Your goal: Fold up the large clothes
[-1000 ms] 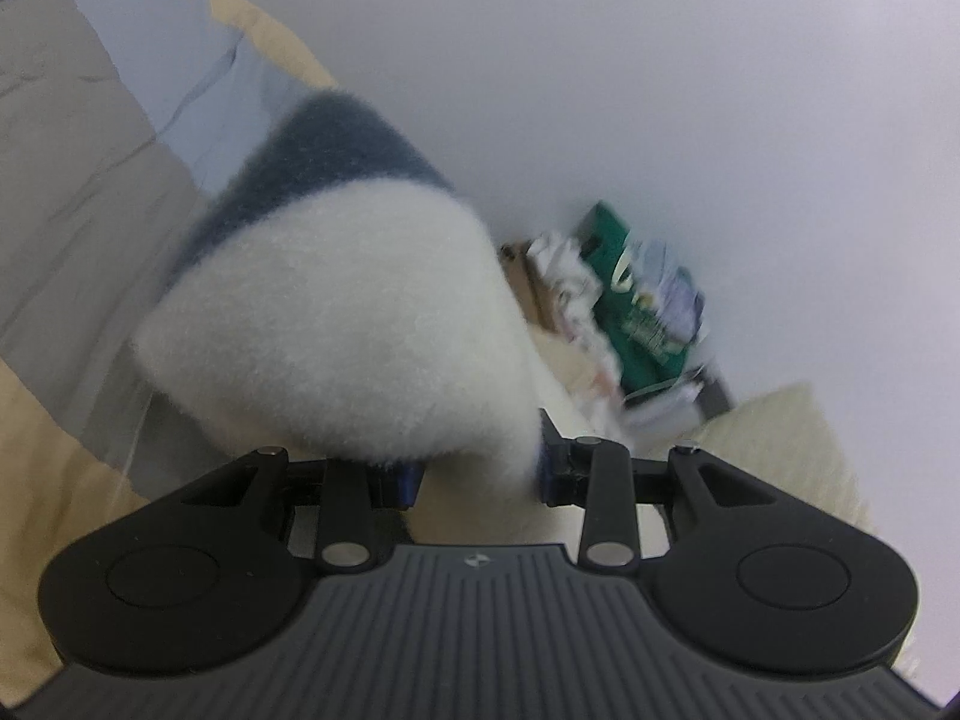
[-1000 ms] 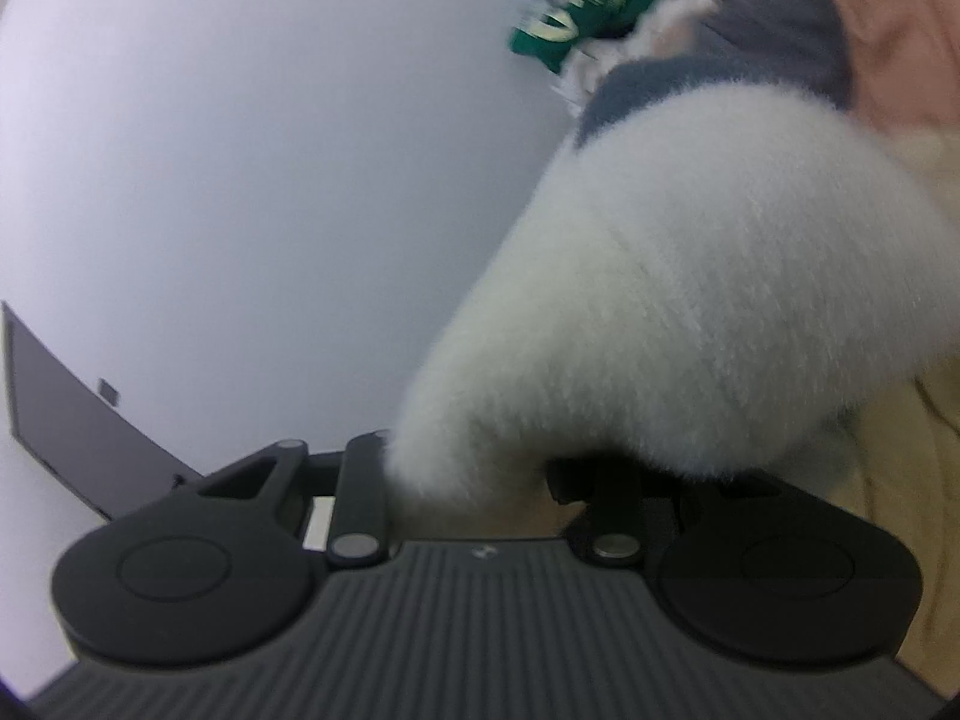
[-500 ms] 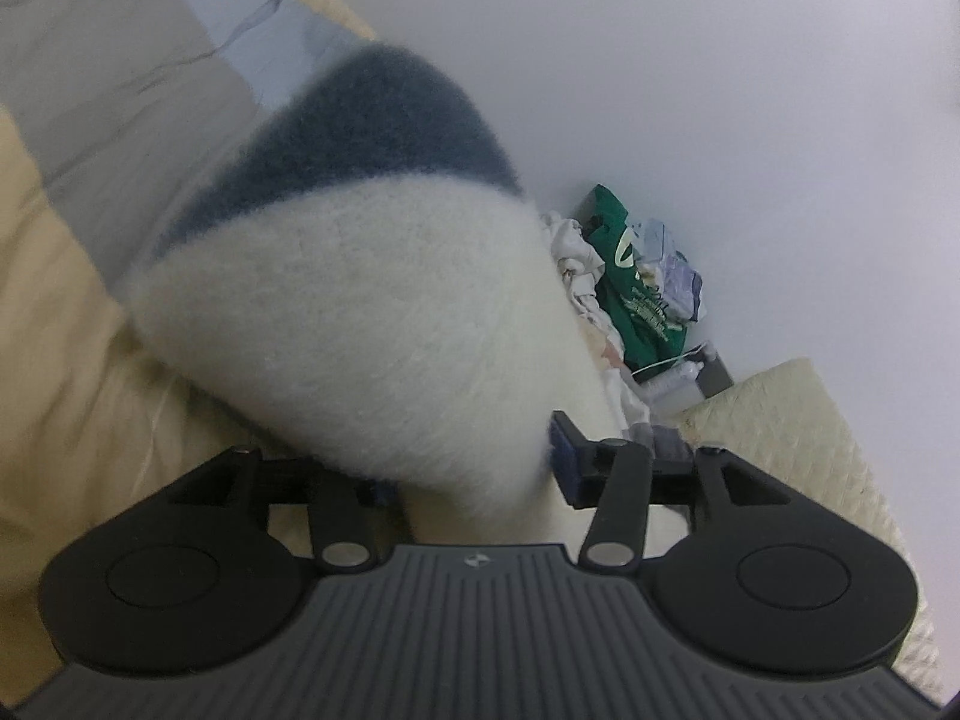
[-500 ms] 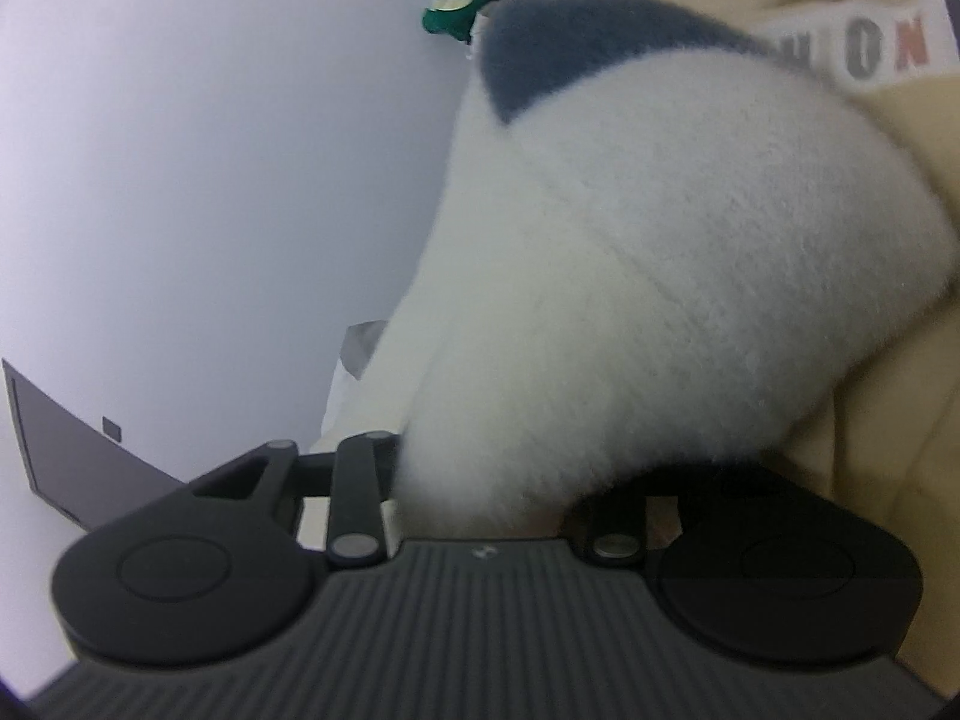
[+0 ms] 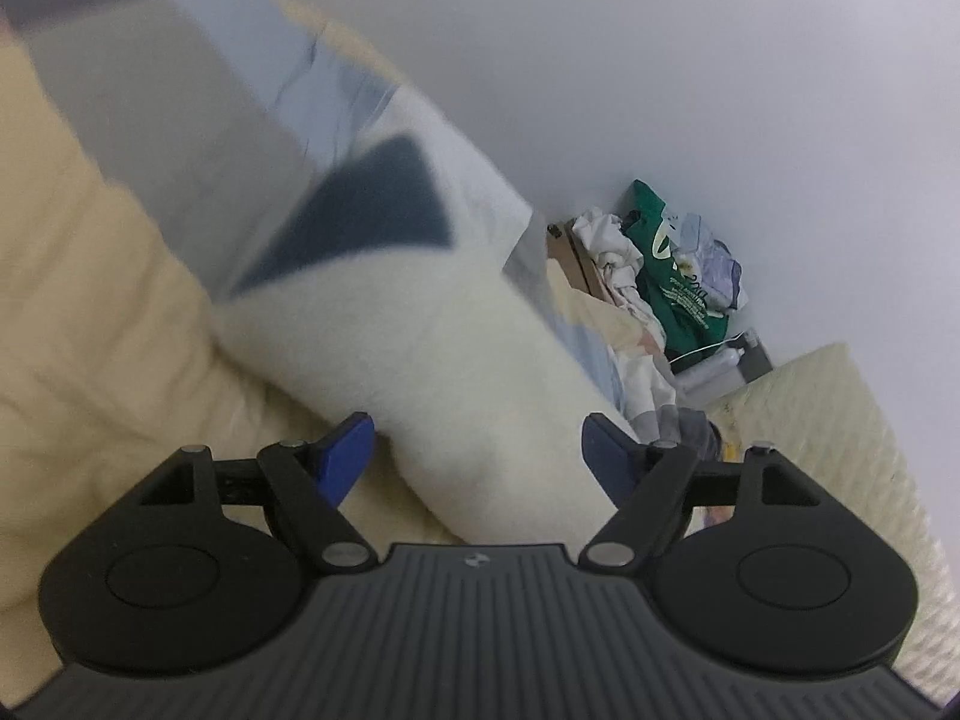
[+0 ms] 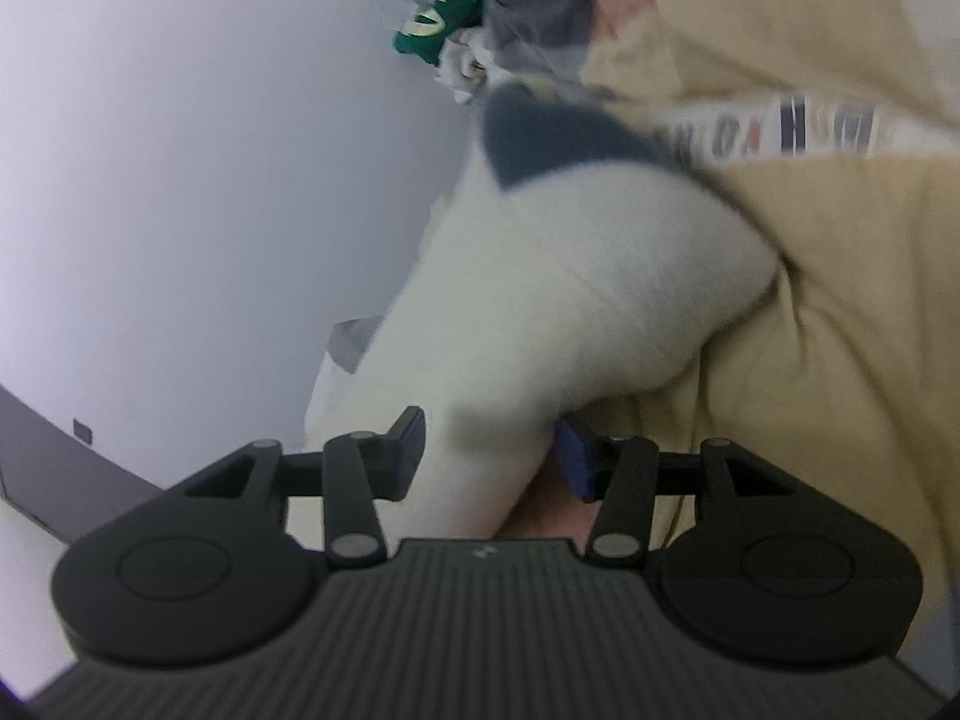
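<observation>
A fluffy cream sweater [image 5: 432, 354] with a dark blue patch lies bunched on the bed [image 5: 90, 312], its near end reaching between the fingers of both grippers. The left gripper [image 5: 477, 450] is opening, its blue pads wide and clear of the fleece. The right gripper [image 6: 489, 450] is opening too, the fleece between its fingers; whether the pads touch it is unclear. The bed's cover is smooth, pale yellow.
</observation>
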